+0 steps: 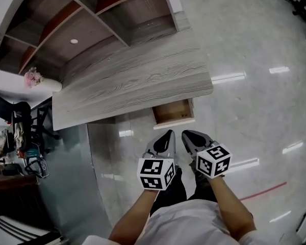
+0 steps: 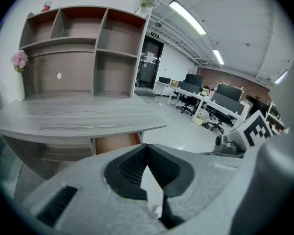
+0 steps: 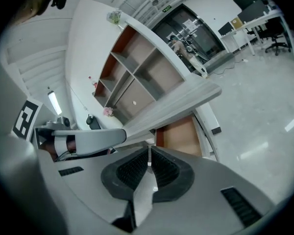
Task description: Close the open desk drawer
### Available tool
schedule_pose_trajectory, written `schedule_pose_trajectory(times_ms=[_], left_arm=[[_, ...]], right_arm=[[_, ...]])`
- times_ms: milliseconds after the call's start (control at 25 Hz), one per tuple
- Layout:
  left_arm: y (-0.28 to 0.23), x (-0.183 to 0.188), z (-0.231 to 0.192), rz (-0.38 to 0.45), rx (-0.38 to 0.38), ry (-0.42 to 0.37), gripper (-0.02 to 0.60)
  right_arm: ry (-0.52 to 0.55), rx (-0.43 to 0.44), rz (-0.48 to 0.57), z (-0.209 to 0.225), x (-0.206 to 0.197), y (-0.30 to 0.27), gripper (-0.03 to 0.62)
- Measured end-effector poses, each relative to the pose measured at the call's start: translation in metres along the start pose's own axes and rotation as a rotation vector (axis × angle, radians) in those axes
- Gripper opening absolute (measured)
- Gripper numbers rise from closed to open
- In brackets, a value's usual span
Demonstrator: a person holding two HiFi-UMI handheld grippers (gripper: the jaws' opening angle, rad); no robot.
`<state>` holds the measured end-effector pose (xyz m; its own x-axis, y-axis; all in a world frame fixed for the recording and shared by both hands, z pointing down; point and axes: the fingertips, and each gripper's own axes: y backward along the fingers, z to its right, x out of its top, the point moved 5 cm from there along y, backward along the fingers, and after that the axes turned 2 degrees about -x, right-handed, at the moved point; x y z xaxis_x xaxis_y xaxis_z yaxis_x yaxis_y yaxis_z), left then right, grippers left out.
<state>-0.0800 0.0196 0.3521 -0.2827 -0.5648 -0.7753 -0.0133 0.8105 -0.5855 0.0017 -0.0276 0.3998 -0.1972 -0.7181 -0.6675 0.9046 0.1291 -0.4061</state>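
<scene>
Under the desk's [image 1: 132, 80] front edge in the head view, the drawer [image 1: 173, 112] sticks out open, with just bare brown wood showing inside. The left gripper [image 1: 167, 137] and right gripper [image 1: 188, 137] hang side by side right in front of it, not touching it, with shiny floor [image 1: 255, 111] all around.

Left gripper view: its fingers [image 2: 130, 168] are pressed together. The drawer peeks out below the desk top past the tips, and the shelf unit [image 2: 83, 48] sits on the desk behind.

Right gripper view: fingers [image 3: 134, 170] pressed together too, with the drawer's brown inside straight ahead and open floor off to the right.
</scene>
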Motion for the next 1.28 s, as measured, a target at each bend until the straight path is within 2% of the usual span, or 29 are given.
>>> schedule_pose_trajectory(times_ms=[280,680,720,800,1040,1280], left_arm=[[-0.005,-0.024,-0.033,-0.014,-0.097,-0.024,0.003],[-0.008,-0.052,-0.071,-0.052,-0.25,-0.081,0.003],[-0.01,-0.055,-0.073,-0.06,-0.255,-0.085,0.003],[-0.014,-0.06,-0.077,-0.074,-0.262,-0.088,0.003],[-0.03,-0.07,-0.079,-0.095,-0.276,-0.136,0.003],[-0.032,-0.07,-0.084,-0.097,-0.257,-0.129,0.003]], right_arm=[[-0.278,-0.074,0.12,0.006,-0.046,-0.032,0.002],[-0.426,-0.162,0.309,0.004,-0.08,-0.07,0.003],[-0.442,-0.163,0.328,0.005,-0.082,-0.073,0.01],[-0.487,-0.16,0.365,0.01,-0.087,-0.077,0.087],[-0.63,-0.13,0.467,0.035,-0.105,-0.091,0.161],[-0.717,-0.071,0.517,0.047,-0.115,-0.11,0.22]])
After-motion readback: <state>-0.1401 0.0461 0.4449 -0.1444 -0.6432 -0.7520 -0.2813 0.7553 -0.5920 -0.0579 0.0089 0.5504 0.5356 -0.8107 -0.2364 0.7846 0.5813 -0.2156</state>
